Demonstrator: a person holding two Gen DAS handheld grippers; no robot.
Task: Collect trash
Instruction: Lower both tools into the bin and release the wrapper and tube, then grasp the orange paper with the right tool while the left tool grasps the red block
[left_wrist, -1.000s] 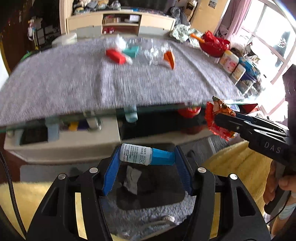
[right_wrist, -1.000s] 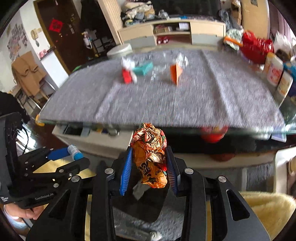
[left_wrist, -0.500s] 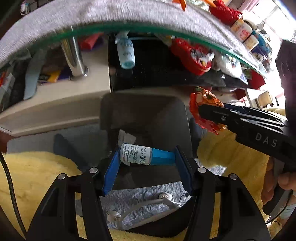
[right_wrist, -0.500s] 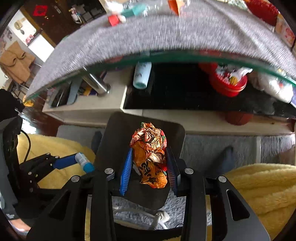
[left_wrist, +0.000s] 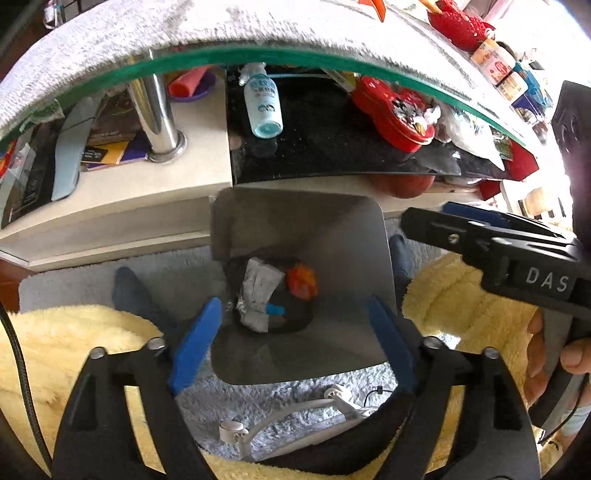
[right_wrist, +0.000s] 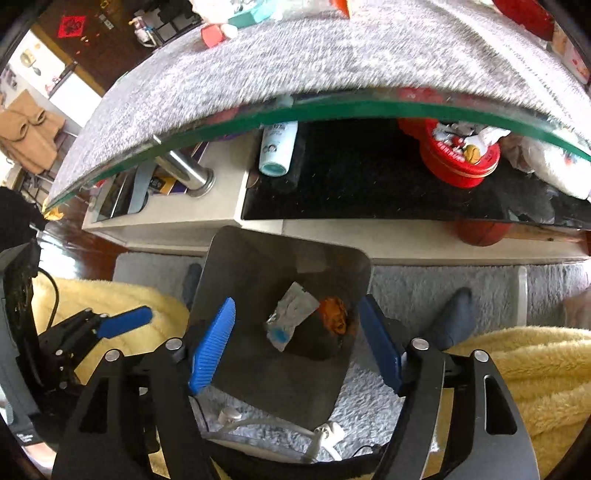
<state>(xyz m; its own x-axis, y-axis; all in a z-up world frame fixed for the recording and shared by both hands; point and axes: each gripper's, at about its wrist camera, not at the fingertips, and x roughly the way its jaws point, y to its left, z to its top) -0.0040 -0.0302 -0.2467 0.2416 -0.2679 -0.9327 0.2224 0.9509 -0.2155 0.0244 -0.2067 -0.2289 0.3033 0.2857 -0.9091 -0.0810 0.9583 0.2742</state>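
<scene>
Grey, smooth-walled bin, rounded square, on shaggy pale rug beneath the glass-edged worktop. Inside, left to right: crinkled silver wrapper, small blue-capped tube, crumpled orange foil wrapper. My left claw points steeply down over the bin, blue pads just spread apart, nothing between. My right claw likewise, just opened, empty.
</scene>
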